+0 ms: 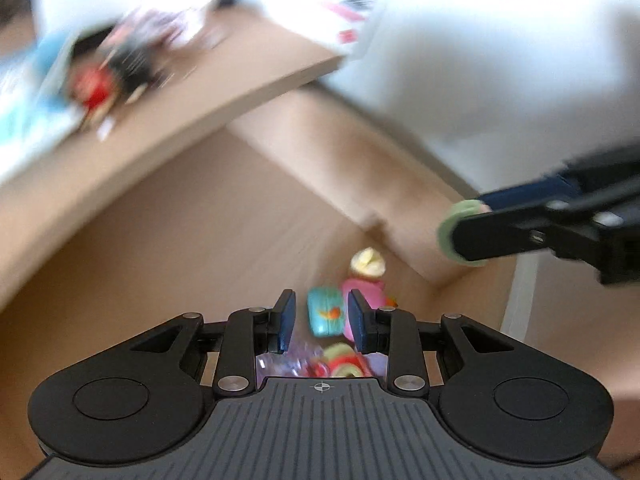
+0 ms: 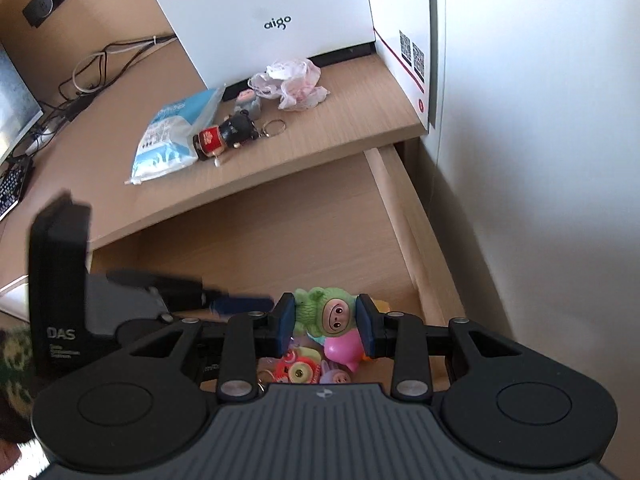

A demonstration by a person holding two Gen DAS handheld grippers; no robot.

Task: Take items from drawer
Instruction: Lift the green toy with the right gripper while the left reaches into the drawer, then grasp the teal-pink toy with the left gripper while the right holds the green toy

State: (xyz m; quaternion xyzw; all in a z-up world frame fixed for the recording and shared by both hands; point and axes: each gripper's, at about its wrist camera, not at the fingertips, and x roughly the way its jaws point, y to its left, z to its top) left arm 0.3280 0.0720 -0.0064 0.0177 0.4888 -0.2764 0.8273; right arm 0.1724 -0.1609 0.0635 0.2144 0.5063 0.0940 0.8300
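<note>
The wooden drawer (image 2: pixel 280 240) stands pulled out under the desk top. My right gripper (image 2: pixel 326 320) is shut on a green hooded toy figure (image 2: pixel 320 308), held just above the pile in the drawer's near right corner. Under it lie a pink toy (image 2: pixel 340 350), a red and yellow toy (image 2: pixel 296 372) and a purple one (image 2: pixel 338 378). My left gripper (image 1: pixel 322 320) is open over the same corner; a teal toy (image 1: pixel 326 316) shows through its gap, untouched, with a pink and yellow toy (image 1: pixel 368 276) beyond. The left wrist view is motion-blurred and shows the right gripper (image 1: pixel 468 220) with the green toy (image 1: pixel 446 232).
On the desk top (image 2: pixel 340 128) lie a blue and white packet (image 2: pixel 172 140), a black and red doll (image 2: pixel 226 138), a key ring (image 2: pixel 274 126) and crumpled plastic (image 2: pixel 292 82) before a white box (image 2: pixel 260 20). A white wall (image 2: pixel 540 160) borders the drawer's right.
</note>
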